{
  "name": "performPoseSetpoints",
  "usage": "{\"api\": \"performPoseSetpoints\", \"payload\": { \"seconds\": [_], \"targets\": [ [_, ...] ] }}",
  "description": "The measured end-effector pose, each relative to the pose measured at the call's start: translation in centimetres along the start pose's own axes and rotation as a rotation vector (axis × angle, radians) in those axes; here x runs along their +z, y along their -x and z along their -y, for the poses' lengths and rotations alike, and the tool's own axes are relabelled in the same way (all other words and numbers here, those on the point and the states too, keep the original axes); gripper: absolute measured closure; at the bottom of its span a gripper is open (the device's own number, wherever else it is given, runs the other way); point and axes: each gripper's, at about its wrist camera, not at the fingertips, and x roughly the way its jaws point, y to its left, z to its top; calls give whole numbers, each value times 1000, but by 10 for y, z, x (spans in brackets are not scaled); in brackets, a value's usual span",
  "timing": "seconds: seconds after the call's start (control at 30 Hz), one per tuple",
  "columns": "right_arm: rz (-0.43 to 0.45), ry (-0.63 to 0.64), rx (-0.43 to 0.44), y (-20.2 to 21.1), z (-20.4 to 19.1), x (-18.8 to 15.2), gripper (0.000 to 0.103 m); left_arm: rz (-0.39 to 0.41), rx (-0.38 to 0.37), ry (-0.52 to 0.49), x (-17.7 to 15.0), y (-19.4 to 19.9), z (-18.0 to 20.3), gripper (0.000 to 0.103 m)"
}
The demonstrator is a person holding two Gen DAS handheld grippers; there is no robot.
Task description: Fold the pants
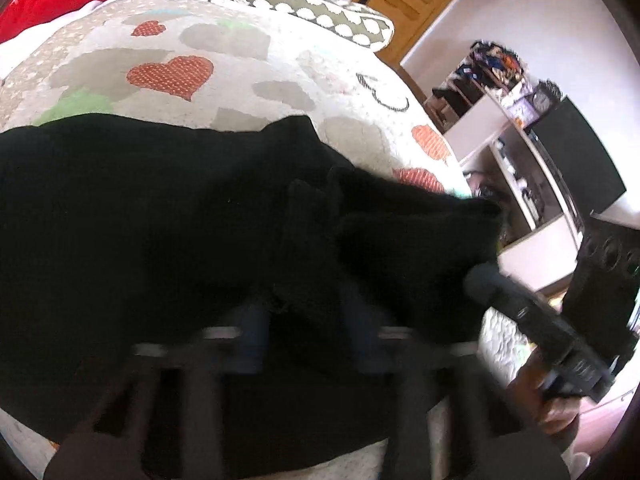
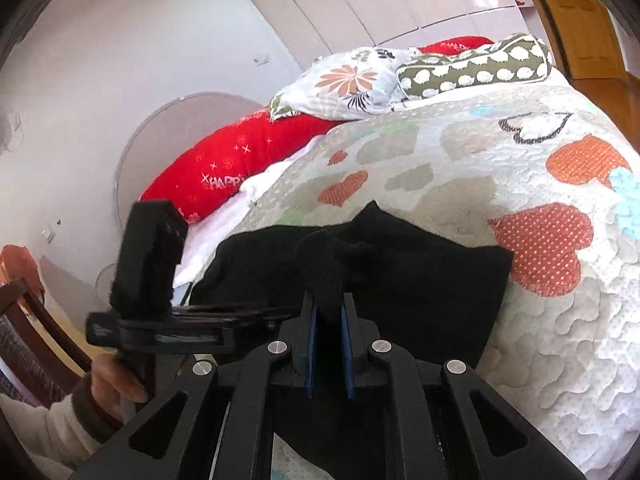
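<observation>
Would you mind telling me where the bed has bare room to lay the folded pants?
Bare quilt lies between the black pants and the pillows, and right of the pants. The near edge is crowded by both grippers, left gripper and right gripper.

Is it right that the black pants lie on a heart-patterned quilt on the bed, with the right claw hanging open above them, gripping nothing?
Not quite. The right wrist view shows the right claw shut on a bunched fold of the black pants, pinched between its blue pads, not open and empty. The rest holds: the pants lie on the heart-patterned quilt on the bed.
</observation>
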Motion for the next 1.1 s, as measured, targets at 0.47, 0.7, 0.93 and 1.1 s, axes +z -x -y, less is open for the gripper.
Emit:
{"api": "performPoseSetpoints", "payload": {
  "seconds": [0.47, 0.7, 0.93, 1.1],
  "targets": [
    [-220, 98, 22, -66, -36, -24, 82, -3, 40, 131, -28, 40, -27, 61],
    [-95, 55, 60, -27, -28, -2, 69, 86, 122, 117, -38, 85, -41, 51],
    [-226, 218, -62, -88, -60, -27, 88, 83, 124, 139, -44, 81, -42, 51],
    [-135, 219, -90, -60, -57, -2, 83, 117, 151, 138, -47, 92, -45, 51]
  ]
}}
